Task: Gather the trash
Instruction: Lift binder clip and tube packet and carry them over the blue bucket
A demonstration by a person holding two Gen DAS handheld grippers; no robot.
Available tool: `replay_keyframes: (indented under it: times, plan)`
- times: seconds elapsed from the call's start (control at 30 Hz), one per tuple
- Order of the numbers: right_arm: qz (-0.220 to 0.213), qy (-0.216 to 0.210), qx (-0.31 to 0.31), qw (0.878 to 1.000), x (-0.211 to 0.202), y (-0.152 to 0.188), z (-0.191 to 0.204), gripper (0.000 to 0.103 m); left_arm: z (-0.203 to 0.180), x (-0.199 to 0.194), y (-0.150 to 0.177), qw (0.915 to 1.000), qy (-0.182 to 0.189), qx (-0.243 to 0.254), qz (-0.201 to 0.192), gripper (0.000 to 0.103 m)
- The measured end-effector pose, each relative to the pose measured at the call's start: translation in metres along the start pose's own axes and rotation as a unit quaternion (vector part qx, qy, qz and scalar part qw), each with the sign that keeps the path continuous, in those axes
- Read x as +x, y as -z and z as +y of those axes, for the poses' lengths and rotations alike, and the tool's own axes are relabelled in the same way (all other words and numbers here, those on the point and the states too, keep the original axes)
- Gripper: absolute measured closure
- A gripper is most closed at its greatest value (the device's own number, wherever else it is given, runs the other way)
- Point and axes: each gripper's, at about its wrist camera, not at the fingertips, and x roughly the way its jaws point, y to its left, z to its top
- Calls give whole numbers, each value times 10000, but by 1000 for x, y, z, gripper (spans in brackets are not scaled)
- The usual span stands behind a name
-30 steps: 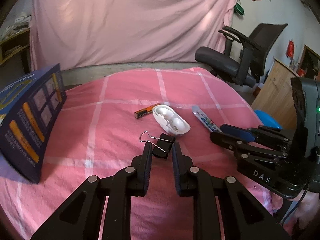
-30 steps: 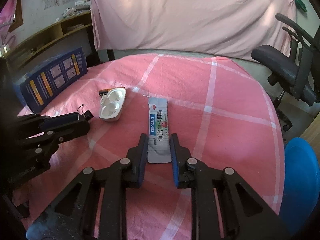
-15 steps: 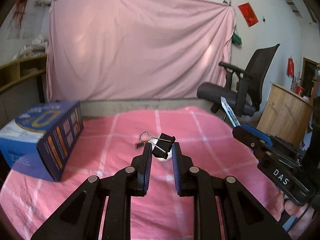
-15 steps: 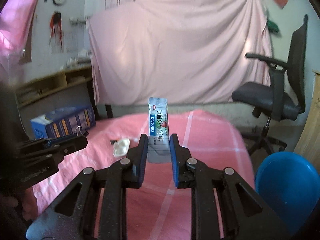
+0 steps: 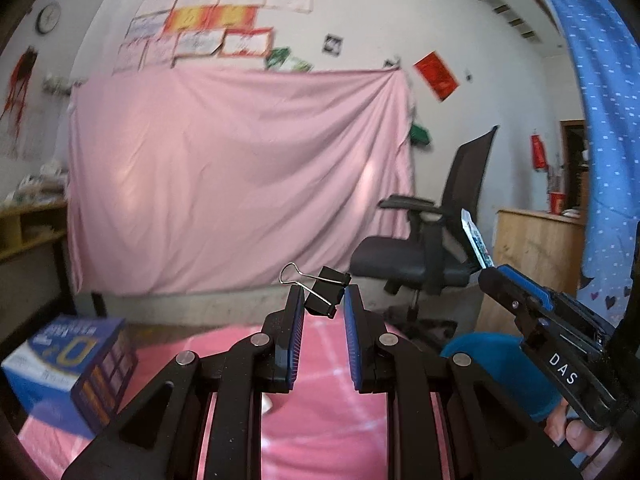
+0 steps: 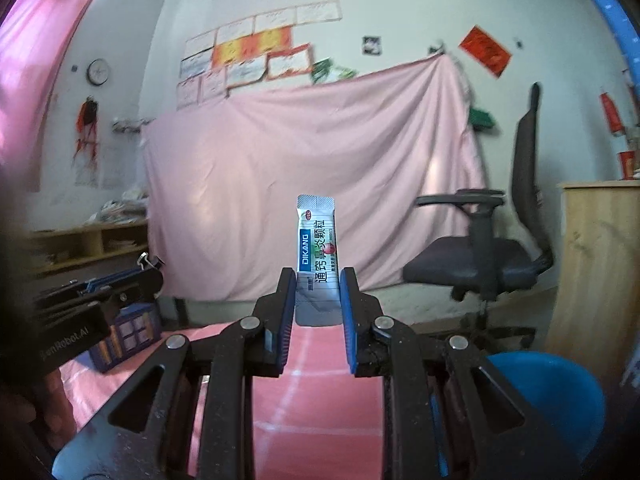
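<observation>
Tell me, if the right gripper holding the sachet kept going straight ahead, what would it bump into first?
Probably the pink sheet hung across the far wall. The right gripper points about level, with its sachet leading; nothing nearer seems to cross that line, though depth is hard to judge.

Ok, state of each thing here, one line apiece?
left gripper: shut on the binder clip, lifted off the table
binder clip: held tilted, one wire handle sticking out left
right gripper: shut on the sachet
sachet: held upright by its lower end, looks sealed
blue bin: open, beside the table, contents hidden
blue box: closed, resting on the table
</observation>
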Motion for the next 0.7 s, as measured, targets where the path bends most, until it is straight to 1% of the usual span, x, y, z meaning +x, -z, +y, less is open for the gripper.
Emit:
replay_keyframes:
  times: [0.17,0.33,0.43,0.6,0.7]
  plan:
    - [-253,364,78,9990,-22,-11,-27,56,-27,8,-8,9996,257,99,-94,87]
    - [-303,772,105,9965,-39,-14,-52,56,-62,19,-14,9980,563,243,-121,87]
    - [-221,990,194,9947,-44,-12,-68,56,-81,24,-16,9966,759,301,-142,87]
    - [105,1292,508,9903,-43,-7,-96,56,-111,41,-22,9927,1141,372,-79,87]
    - [201,1451,596,9874,-42,-3,-105,56,-127,51,-24,9896,1372,427,-75,87]
